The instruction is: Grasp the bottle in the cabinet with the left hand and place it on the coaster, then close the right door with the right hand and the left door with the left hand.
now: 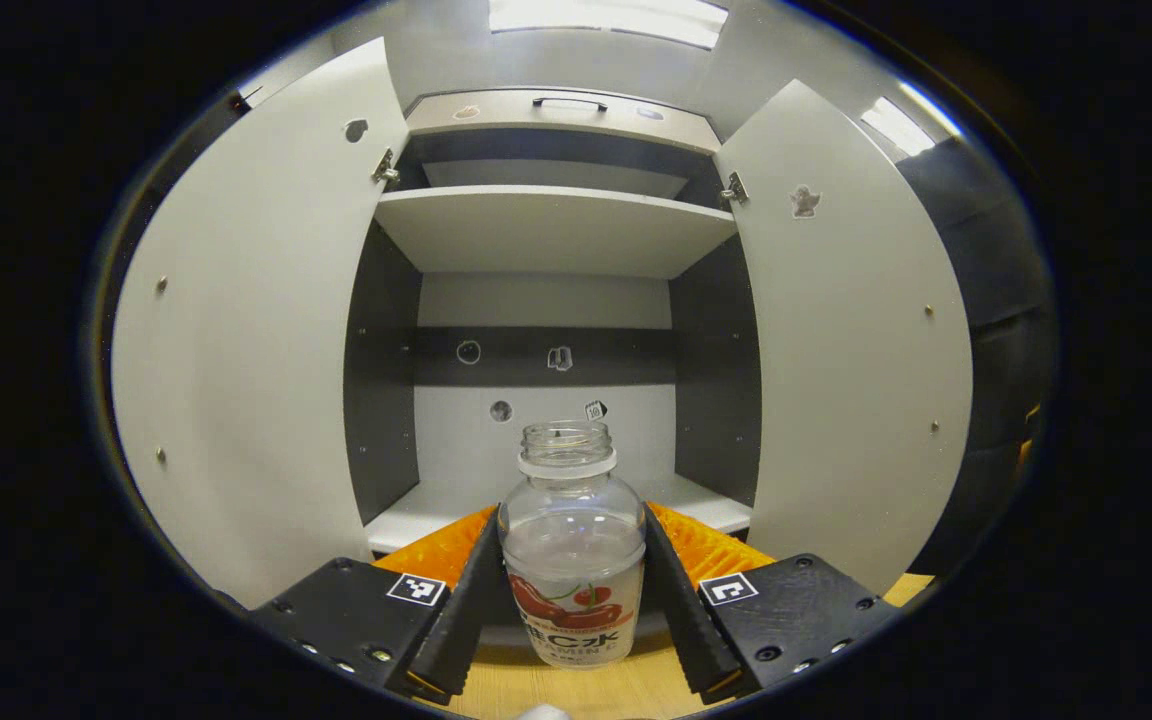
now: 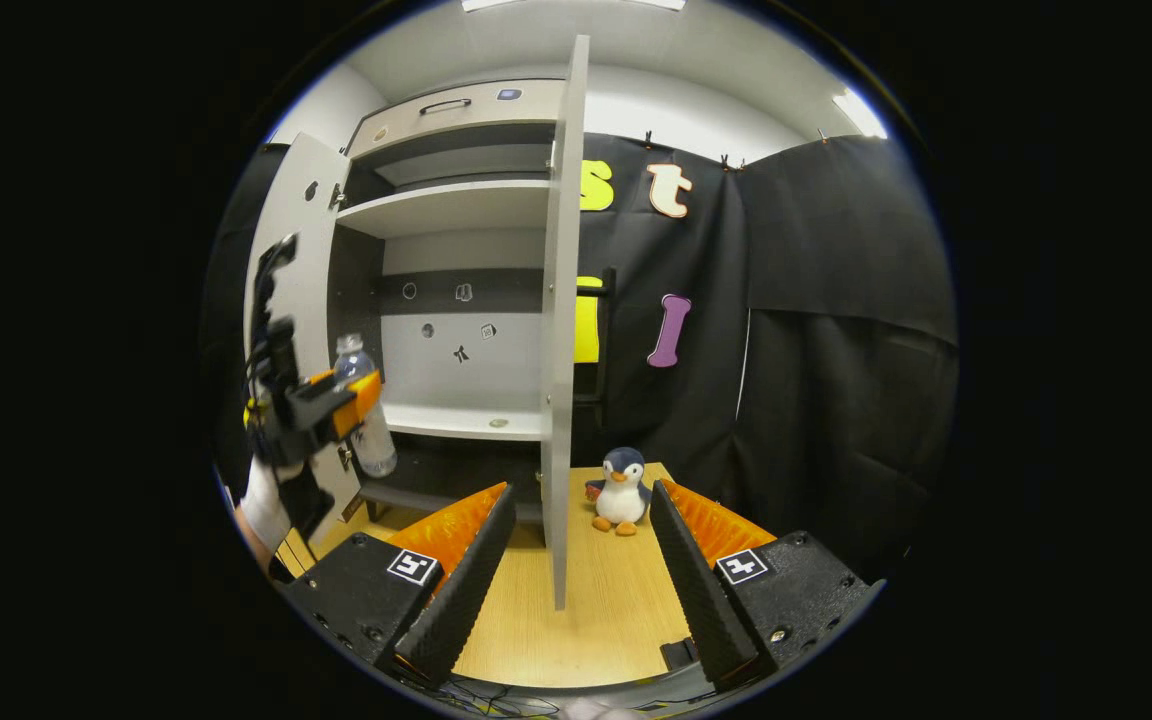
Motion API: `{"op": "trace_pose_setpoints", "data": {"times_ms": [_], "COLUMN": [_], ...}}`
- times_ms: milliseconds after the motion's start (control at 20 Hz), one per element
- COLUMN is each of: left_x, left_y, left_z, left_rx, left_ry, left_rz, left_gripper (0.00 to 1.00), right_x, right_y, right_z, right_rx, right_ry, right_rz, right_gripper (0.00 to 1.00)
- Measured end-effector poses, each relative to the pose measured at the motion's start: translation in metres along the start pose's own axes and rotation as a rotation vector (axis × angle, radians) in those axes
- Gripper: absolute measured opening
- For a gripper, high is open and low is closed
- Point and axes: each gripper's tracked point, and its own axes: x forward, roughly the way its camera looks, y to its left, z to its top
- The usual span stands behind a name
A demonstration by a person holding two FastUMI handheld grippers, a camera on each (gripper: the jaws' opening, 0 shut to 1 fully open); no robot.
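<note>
So the left gripper (image 1: 574, 585) pinches the bottle (image 1: 573, 545) outside the cabinet (image 1: 551, 225); right gripper (image 2: 576, 560) spread around the right door (image 2: 561, 330) edge.

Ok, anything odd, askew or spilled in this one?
One thing: the clear plastic bottle, held between the left gripper fingers, has no cap, its mouth open. No spill shows. Both white cabinet doors stand open, and the plush penguin sits upright on the wooden table.

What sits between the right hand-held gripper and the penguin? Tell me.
In the right gripper view, only bare table lies between the right hand-held gripper and the penguin; the open right door hangs edge-on just left of that stretch.
</note>
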Motion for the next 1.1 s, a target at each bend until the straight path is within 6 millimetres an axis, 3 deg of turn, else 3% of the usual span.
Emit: {"op": "trace_pose_setpoints", "data": {"times_ms": [200,300,550,850,1100], "left_x": [-0.043,-0.059,-0.086,-0.091,-0.092], "left_y": [0.005,0.003,-0.02,-0.047,-0.056], "left_z": [-0.066,-0.097,-0.157,-0.226,-0.273], "left_rx": [0.013,0.008,-0.068,-0.041,-0.02], "left_ry": [0.045,0.071,0.091,0.122,0.158], "left_rz": [0.026,0.016,-0.04,-0.098,-0.132], "left_gripper": [0.8,0.77,0.77,0.8,0.77], "right_x": [-0.007,-0.009,-0.01,-0.01,-0.01], "right_y": [0.005,0.005,-0.002,-0.003,0.006], "right_z": [-0.016,-0.023,-0.036,-0.044,-0.047], "right_rx": [-0.037,-0.048,-0.064,-0.098,-0.141], "right_ry": [0.039,0.061,0.113,0.154,0.166], "right_rz": [0.009,0.009,0.002,-0.006,0.012], "right_gripper": [0.84,0.84,0.84,0.84,0.84]}}
